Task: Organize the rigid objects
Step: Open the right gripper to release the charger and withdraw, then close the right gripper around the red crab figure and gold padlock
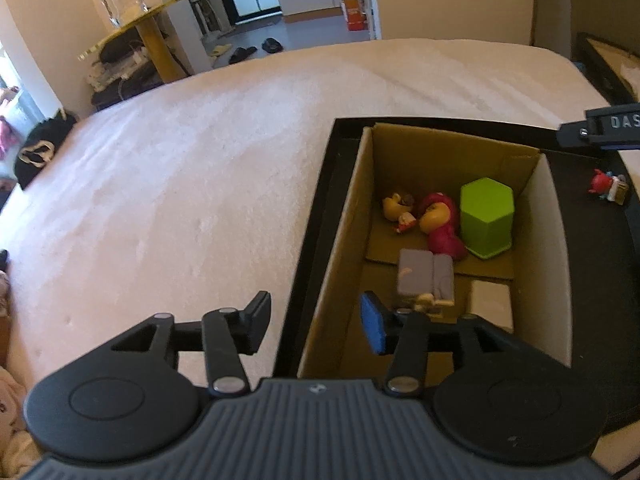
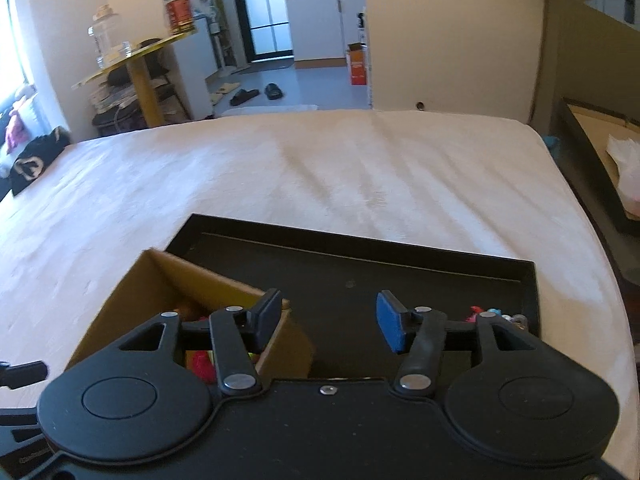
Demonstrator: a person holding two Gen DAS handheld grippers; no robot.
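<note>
A cardboard box (image 1: 550, 248) stands in a black tray (image 1: 588, 264) on a white bed. Inside lie a green hexagonal block (image 1: 486, 216), a red-pink plush figure (image 1: 442, 224), a yellow duck toy (image 1: 396, 206) and a small grey sofa toy (image 1: 426, 276). A small red figure (image 1: 600, 186) with other small toys lies on the tray to the right of the box. My left gripper (image 1: 316, 326) is open and empty over the box's near left wall. My right gripper (image 2: 328, 322) is open and empty above the tray (image 2: 360, 276), beside the box (image 2: 132, 292).
The white bed (image 1: 200, 180) spreads left and beyond the tray. Another black tray (image 2: 592, 152) with cardboard lies off the bed's right edge. A yellow side table (image 1: 148, 24) with a glass jar stands far left. A black bag (image 1: 36, 152) lies at the bed's left edge.
</note>
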